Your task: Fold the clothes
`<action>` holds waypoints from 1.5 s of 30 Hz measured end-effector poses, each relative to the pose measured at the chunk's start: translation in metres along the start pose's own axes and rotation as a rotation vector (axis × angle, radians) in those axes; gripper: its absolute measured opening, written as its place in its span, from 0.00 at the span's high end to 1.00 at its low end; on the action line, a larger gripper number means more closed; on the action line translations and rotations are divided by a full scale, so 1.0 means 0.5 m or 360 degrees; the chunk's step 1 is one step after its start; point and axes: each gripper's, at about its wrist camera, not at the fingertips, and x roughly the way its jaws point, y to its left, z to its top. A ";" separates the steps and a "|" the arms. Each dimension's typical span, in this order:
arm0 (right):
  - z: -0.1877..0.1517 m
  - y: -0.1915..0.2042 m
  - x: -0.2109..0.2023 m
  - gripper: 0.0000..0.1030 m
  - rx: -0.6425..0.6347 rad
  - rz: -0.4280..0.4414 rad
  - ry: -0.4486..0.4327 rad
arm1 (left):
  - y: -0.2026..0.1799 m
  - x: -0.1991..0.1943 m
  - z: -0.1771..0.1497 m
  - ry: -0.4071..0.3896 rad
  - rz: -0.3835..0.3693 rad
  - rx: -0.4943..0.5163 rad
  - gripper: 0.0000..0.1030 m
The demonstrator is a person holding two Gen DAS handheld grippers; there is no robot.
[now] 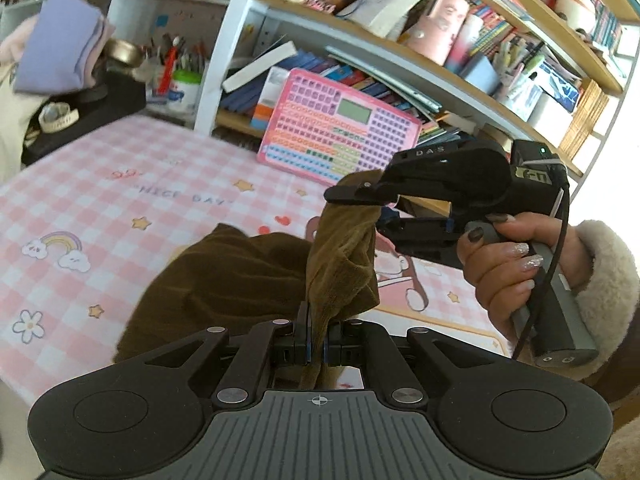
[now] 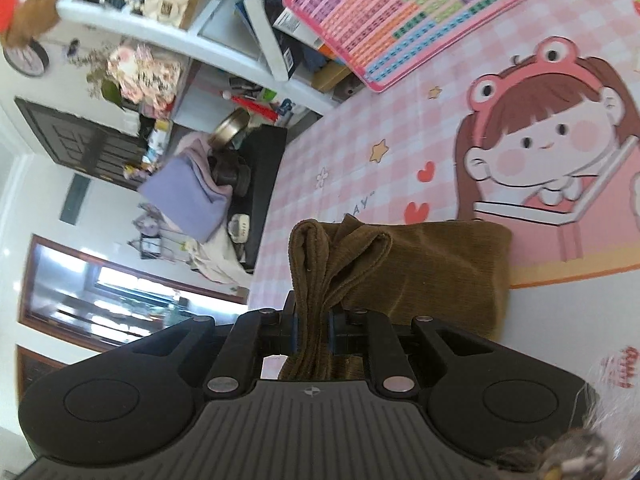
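A brown ribbed garment (image 1: 224, 280) hangs lifted above the pink checked table mat (image 1: 100, 200). My left gripper (image 1: 316, 336) is shut on one bunched edge of it, low in the left wrist view. The right gripper (image 1: 376, 216), held by a hand in a fleecy sleeve (image 1: 604, 280), is shut on another fold just ahead. In the right wrist view the garment (image 2: 420, 268) is pinched between that right gripper's (image 2: 312, 332) blue pads, and the rest drapes down onto the mat (image 2: 380, 120).
A pink keyboard toy (image 1: 340, 136) leans against the bookshelf (image 1: 400, 52) at the back of the table. Folded lilac and pale clothes (image 1: 60, 48) are stacked at the far left beside a black box (image 1: 88, 116) and a pen pot (image 1: 184, 80).
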 end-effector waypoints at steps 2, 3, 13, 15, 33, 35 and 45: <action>-0.008 0.014 0.025 0.88 -0.0016 -0.0045 -0.0008 | 0.025 0.004 0.004 0.0037 -0.0030 0.0013 0.96; -0.012 0.017 0.035 0.88 -0.0014 -0.0067 -0.0013 | 0.036 0.007 0.004 0.0054 -0.0049 0.0026 0.96; -0.047 0.023 0.125 0.67 0.0009 -0.0302 0.0006 | 0.146 0.038 0.000 0.0275 -0.0121 -0.0020 0.67; -0.051 0.024 0.122 0.58 0.0028 -0.0230 -0.0023 | 0.159 0.039 -0.004 0.0331 -0.0088 0.0040 0.50; -0.222 -0.014 -0.011 0.50 -0.0095 -0.0703 -0.0226 | 0.188 0.206 0.118 0.0320 -0.0293 0.0161 0.48; -0.233 -0.013 0.001 0.50 -0.0103 -0.0715 -0.0203 | 0.187 0.219 0.115 0.0341 -0.0297 0.0163 0.83; -0.242 -0.008 0.047 0.50 -0.0148 -0.0780 -0.0157 | 0.200 0.256 0.103 0.0376 -0.0258 0.0292 0.83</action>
